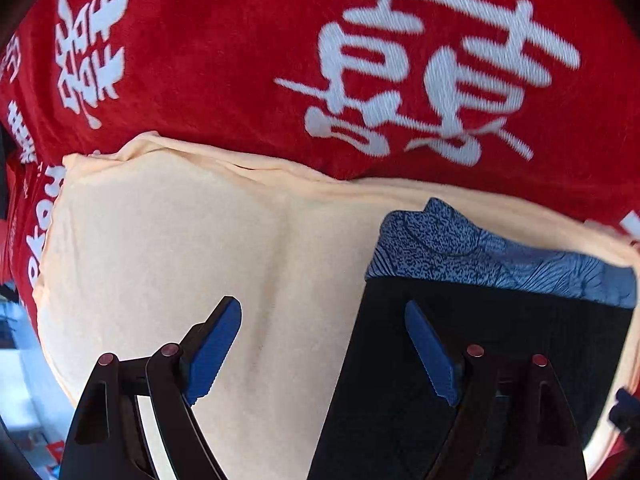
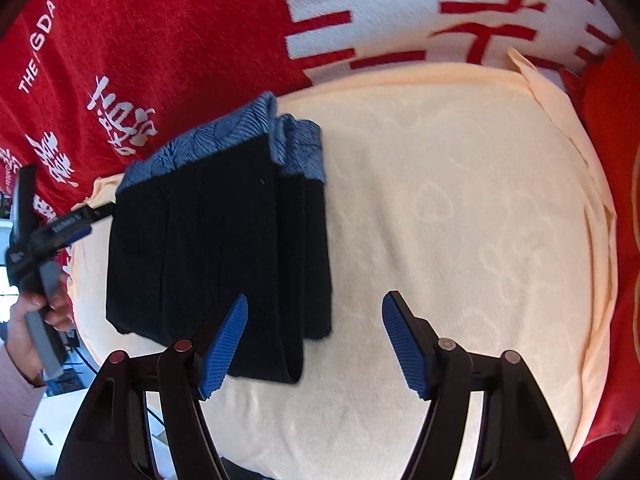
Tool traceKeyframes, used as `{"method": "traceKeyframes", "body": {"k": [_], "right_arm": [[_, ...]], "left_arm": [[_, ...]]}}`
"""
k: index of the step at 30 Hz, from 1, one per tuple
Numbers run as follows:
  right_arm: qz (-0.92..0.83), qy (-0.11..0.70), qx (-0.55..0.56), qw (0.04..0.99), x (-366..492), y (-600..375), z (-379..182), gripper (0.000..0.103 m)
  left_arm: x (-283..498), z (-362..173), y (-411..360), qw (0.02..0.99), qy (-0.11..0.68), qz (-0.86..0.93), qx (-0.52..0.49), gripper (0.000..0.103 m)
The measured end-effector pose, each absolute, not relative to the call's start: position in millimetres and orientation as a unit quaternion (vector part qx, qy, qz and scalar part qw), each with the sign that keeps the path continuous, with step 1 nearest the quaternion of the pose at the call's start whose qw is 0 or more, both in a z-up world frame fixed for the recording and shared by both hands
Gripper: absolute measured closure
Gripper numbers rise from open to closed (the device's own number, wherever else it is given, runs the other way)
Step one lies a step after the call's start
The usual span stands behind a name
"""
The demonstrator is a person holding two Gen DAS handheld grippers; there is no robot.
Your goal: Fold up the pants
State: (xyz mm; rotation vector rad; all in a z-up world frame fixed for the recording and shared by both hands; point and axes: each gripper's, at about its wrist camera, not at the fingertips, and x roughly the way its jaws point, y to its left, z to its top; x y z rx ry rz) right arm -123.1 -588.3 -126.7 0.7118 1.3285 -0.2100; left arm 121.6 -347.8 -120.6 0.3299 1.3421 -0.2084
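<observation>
The black pants (image 2: 216, 248) lie folded into a compact rectangle on a cream towel (image 2: 460, 220), with the blue patterned waistband (image 2: 224, 140) at the far end. In the left wrist view the pants (image 1: 500, 360) fill the lower right, waistband (image 1: 480, 256) above. My left gripper (image 1: 322, 350) is open and empty, its right finger over the pants' left edge; it also shows in the right wrist view (image 2: 86, 216) beside the pants' far left corner. My right gripper (image 2: 314, 344) is open and empty above the pants' near right corner.
The cream towel (image 1: 160, 240) lies on a red blanket (image 1: 240, 60) with white characters; the blanket (image 2: 140, 40) surrounds it on all sides. A red cushion (image 2: 616, 140) sits at the right. The person's hand (image 2: 32, 320) holds the left gripper's handle.
</observation>
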Motion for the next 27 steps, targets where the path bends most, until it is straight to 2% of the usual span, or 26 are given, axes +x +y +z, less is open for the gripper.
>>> {"method": "traceKeyframes", "body": {"k": [10,20,23,27], "right_arm": [[-0.074,0.622,0.313,0.713,-97,-578,-153,0.023],[-0.069,0.625,0.332,0.703,-99,-582,-157,0.022],[-0.068,0.624,0.335,0.702,-100,-584,-158,0.022],[-0.066,0.623,0.337,0.703,-100,-585,-159,0.021]], "left_arm": [[120,-128,-349,0.764,0.616,-0.107,0.162,0.018],[122,-131,-347,0.762,0.617,-0.113,0.16,0.018],[125,-133,-345,0.765,0.615,-0.092,0.169,0.001],[129,-135,-338,0.762,0.623,-0.104,0.145,0.001]]}}
